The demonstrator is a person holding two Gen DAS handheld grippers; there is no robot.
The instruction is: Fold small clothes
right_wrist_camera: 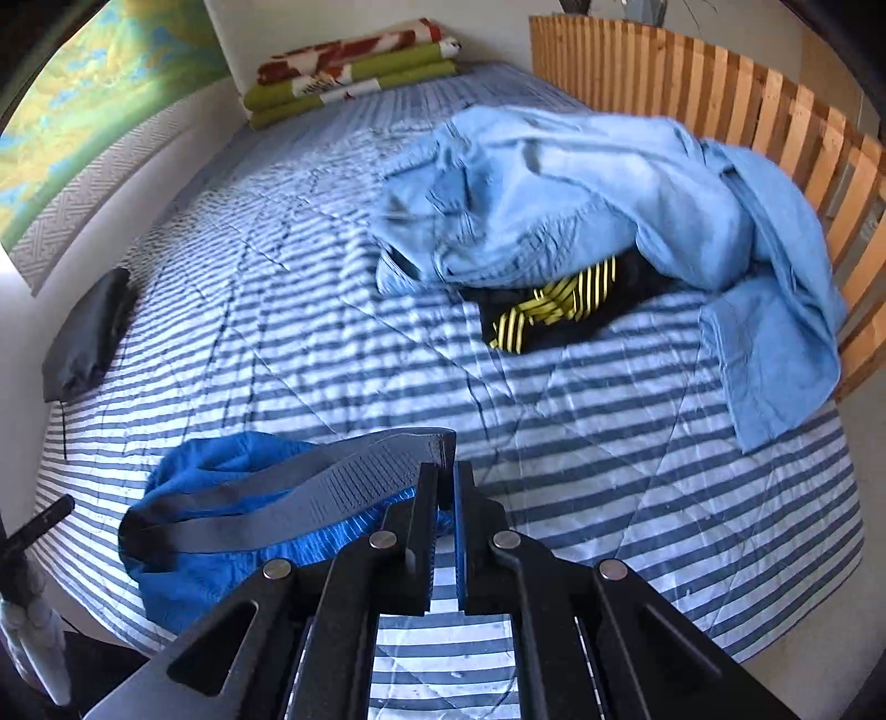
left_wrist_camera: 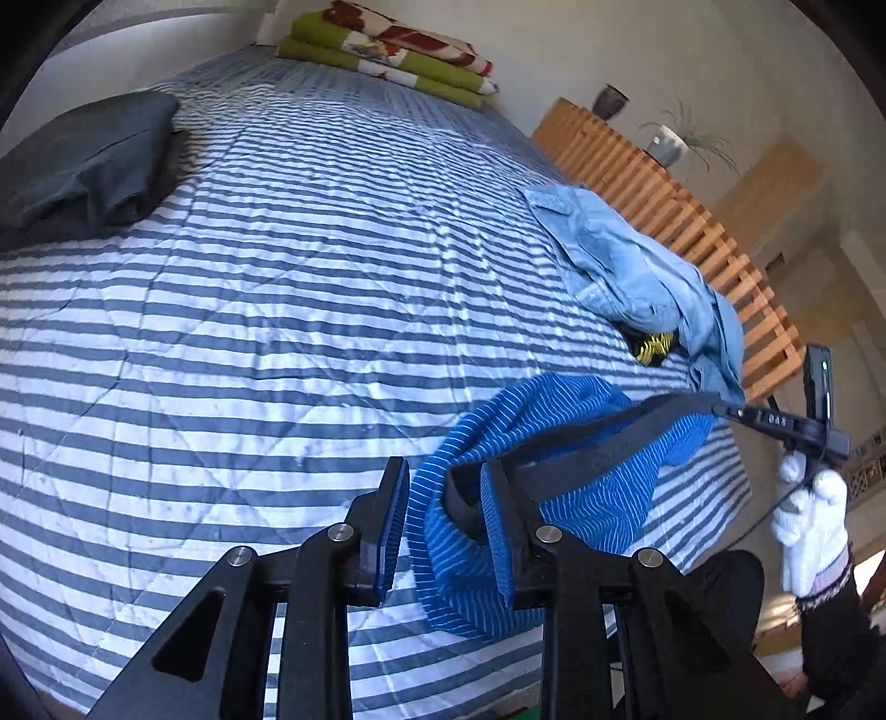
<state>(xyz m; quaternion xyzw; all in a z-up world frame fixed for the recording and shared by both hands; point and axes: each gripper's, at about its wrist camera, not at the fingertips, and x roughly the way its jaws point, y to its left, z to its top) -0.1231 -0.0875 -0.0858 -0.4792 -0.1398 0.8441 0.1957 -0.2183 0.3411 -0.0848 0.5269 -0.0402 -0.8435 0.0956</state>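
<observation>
Blue briefs [left_wrist_camera: 598, 498] with thin white stripes and a black waistband [left_wrist_camera: 609, 437] hang stretched between my two grippers, above the near edge of the striped bed cover [left_wrist_camera: 277, 304]. The left gripper [left_wrist_camera: 446, 471] is closed on a thick bunch of the fabric and a fold of the waistband. In the right wrist view the right gripper [right_wrist_camera: 447, 471] is shut on the other end of the waistband [right_wrist_camera: 310, 487], and the blue body of the briefs [right_wrist_camera: 221, 576] sags to the lower left. A white-gloved hand [left_wrist_camera: 808, 526] holds the right gripper [left_wrist_camera: 775, 423].
A crumpled light blue denim garment [right_wrist_camera: 581, 199] lies at the right over a black and yellow striped piece [right_wrist_camera: 554, 310], against a wooden slatted rail [right_wrist_camera: 720, 88]. Dark folded clothes [left_wrist_camera: 94, 160] sit at the left. A folded green blanket [left_wrist_camera: 387, 50] lies at the far end.
</observation>
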